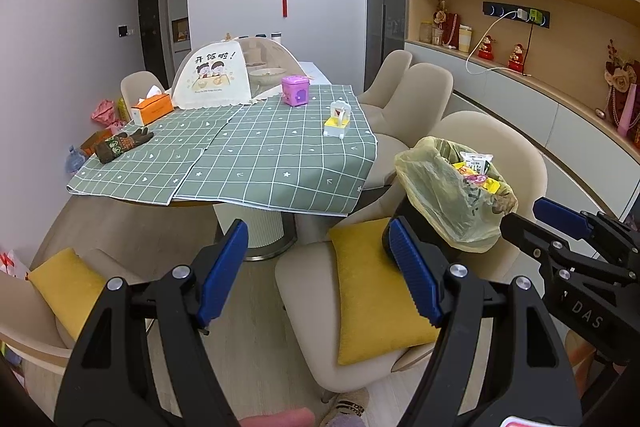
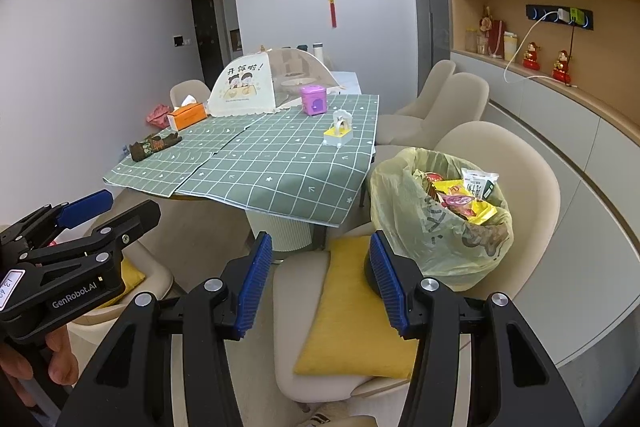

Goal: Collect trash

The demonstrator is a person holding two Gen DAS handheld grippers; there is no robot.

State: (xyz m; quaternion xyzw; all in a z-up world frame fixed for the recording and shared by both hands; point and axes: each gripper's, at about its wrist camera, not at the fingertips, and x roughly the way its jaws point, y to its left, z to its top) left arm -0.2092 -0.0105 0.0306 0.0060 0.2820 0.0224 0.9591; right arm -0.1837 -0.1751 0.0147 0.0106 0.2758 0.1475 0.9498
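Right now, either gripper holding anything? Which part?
Nothing held. Left gripper and right gripper are both open, fingers empty; the trash bag sits untouched on the chair.

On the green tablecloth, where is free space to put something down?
The near half of the green tablecloth is bare, bordered by the glove and the yellow-white toy. The far end is crowded: tissue box, food cover, purple box.

Bin bag (image 1: 452, 195) on chair (image 1: 472, 147), seemingly full of wrappers (image 1: 476, 169)

- We find the trash bin (image 2: 440, 223) on a chair (image 2: 500, 155) — right of the table (image 2: 280, 179).
- Behind a cushion (image 2: 352, 307) stands the bin — wrappers (image 2: 468, 195) inside.
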